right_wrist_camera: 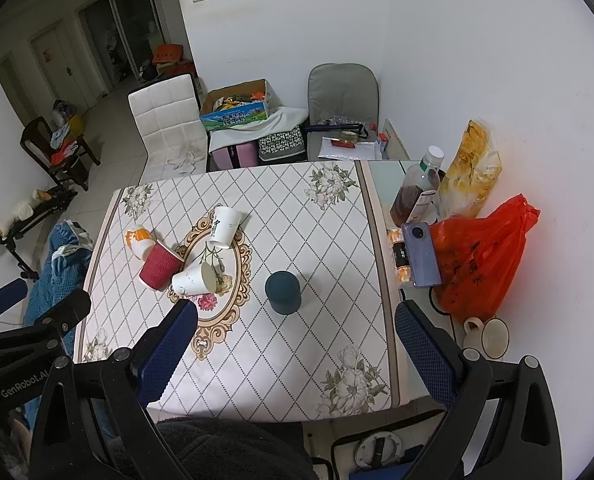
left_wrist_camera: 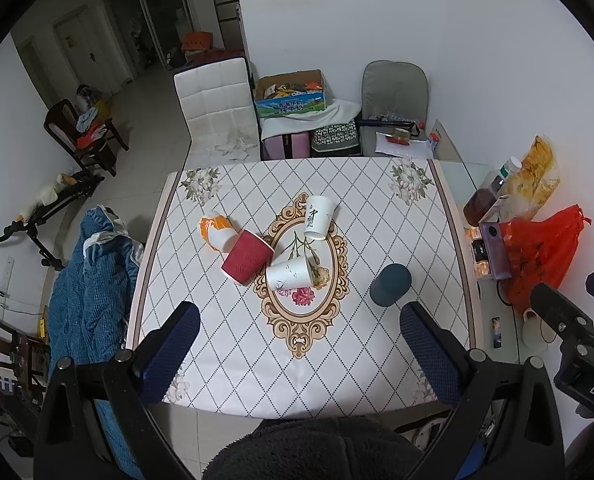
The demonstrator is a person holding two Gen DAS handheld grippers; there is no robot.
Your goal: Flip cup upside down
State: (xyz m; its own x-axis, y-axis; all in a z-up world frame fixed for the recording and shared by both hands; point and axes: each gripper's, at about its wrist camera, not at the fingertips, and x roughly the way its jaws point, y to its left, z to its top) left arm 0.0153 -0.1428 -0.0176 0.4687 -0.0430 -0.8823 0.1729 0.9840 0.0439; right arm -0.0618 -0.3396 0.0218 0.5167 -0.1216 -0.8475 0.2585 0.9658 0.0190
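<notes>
A dark teal cup [left_wrist_camera: 390, 285] [right_wrist_camera: 283, 292] stands upside down on the table, right of the middle. A red ribbed cup [left_wrist_camera: 247, 256] [right_wrist_camera: 160, 265], a white cup with a bird print [left_wrist_camera: 289, 273] [right_wrist_camera: 193, 278] and an orange-and-white cup [left_wrist_camera: 217, 232] [right_wrist_camera: 139, 242] lie on their sides in a cluster. Another white cup with black writing [left_wrist_camera: 318, 217] [right_wrist_camera: 225, 227] lies tilted behind them. My left gripper [left_wrist_camera: 301, 344] is open and empty, held above the table's near edge. My right gripper [right_wrist_camera: 297, 344] is open and empty, near the teal cup.
The table [left_wrist_camera: 377, 360] has a diamond-pattern cloth. At its right edge stand a red plastic bag [right_wrist_camera: 481, 256], a phone [right_wrist_camera: 419, 254], a bottle [right_wrist_camera: 417, 192], a yellow snack bag [right_wrist_camera: 471, 172] and a mug [right_wrist_camera: 491, 336]. A white chair [left_wrist_camera: 217, 108] and a grey chair [left_wrist_camera: 395, 96] stand behind.
</notes>
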